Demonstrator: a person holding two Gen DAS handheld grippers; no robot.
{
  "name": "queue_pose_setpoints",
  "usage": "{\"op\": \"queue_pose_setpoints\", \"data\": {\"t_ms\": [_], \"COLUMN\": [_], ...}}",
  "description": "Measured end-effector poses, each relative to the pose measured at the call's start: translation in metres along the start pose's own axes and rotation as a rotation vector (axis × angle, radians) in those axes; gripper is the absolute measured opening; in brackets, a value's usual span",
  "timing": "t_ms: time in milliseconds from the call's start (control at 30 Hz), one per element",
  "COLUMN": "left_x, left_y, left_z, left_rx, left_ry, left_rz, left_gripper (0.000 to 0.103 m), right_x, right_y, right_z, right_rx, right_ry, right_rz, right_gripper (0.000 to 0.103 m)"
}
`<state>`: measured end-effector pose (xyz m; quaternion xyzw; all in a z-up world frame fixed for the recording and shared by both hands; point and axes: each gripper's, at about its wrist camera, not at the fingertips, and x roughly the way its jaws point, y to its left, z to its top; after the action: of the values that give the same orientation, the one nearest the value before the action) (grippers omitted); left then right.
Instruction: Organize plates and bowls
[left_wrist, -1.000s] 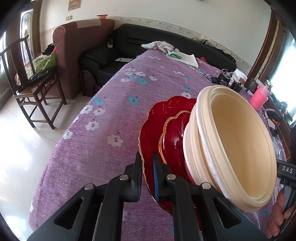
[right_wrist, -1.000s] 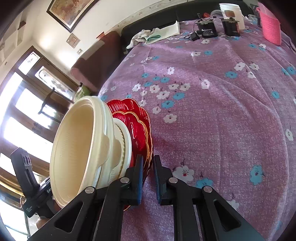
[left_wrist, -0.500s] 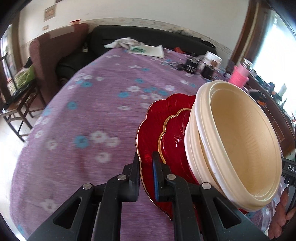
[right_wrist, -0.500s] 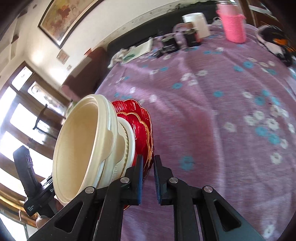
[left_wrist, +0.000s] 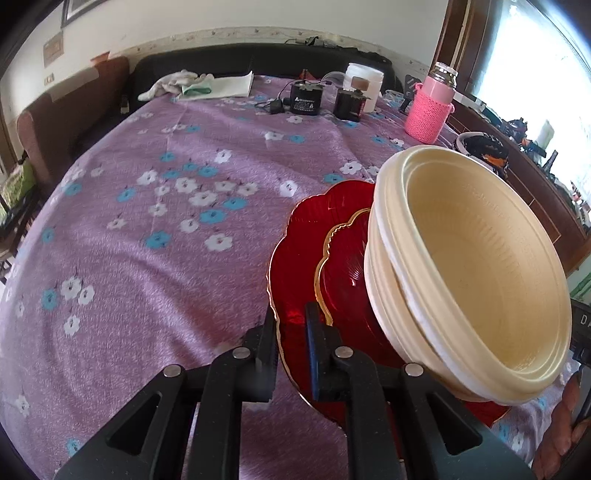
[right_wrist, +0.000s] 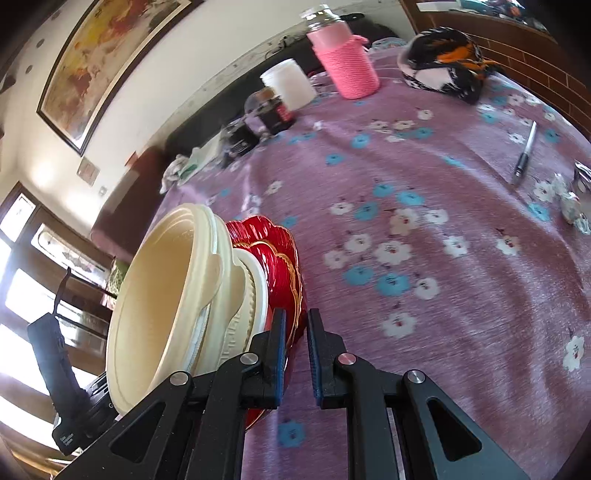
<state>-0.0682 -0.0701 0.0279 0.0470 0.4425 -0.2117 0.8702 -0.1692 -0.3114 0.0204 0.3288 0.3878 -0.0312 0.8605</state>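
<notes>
A stack of dishes rides between two hand-held grippers above a worktop draped in a purple floral tablecloth (left_wrist: 155, 258). On the left, the left gripper (left_wrist: 290, 325) has its jaws pinched narrow on the rim of the large red scalloped plate (left_wrist: 295, 258), gold-edged and at the bottom of the stack. A smaller red scalloped plate (left_wrist: 340, 273) lies on it, and on that sit nested cream bowls (left_wrist: 469, 266), the whole stack tilted with the bowls' mouths facing the camera. On the opposite side, the right gripper (right_wrist: 295, 343) clamps the same red plate's far rim, jaws equally narrow; from this view the cream bowls (right_wrist: 162, 295) lean away to the left. A hand (left_wrist: 561, 432) shows at the lower right edge of the left wrist view.

Across the back of the worktop, left to right, lie a crumpled white cloth (left_wrist: 173, 83) on folded paper, two small black devices (left_wrist: 304, 98) with cables, a white plastic jar (left_wrist: 364, 85) and a bottle in a pink knitted sleeve (left_wrist: 428, 110). Farther right rests a black, white and orange object (right_wrist: 443, 62), possibly a cap or bundled fabric, and a pen (right_wrist: 524, 155) near the edge.
</notes>
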Motion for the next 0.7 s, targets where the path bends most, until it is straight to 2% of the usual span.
{"op": "queue_pose_setpoints", "data": {"t_ms": [300,700], "left_x": [0.0067,0.0016], "left_y": [-0.0027,-0.0014], "left_z": [0.0031,0.0002], "left_rx": [-0.005,0.004], "left_ry": [-0.045,-0.067], "left_rz": [0.031,0.021], "left_gripper": [0.013,0.016], "right_x": [0.0070,0.0056], "right_y": [-0.0016,0.0001], "right_z": [-0.0008,-0.0027], "right_rx": [-0.020,-0.035], "right_ry": [-0.031,-0.031], "right_rz": [0.001,-0.009], "right_gripper": [0.013,0.014]}}
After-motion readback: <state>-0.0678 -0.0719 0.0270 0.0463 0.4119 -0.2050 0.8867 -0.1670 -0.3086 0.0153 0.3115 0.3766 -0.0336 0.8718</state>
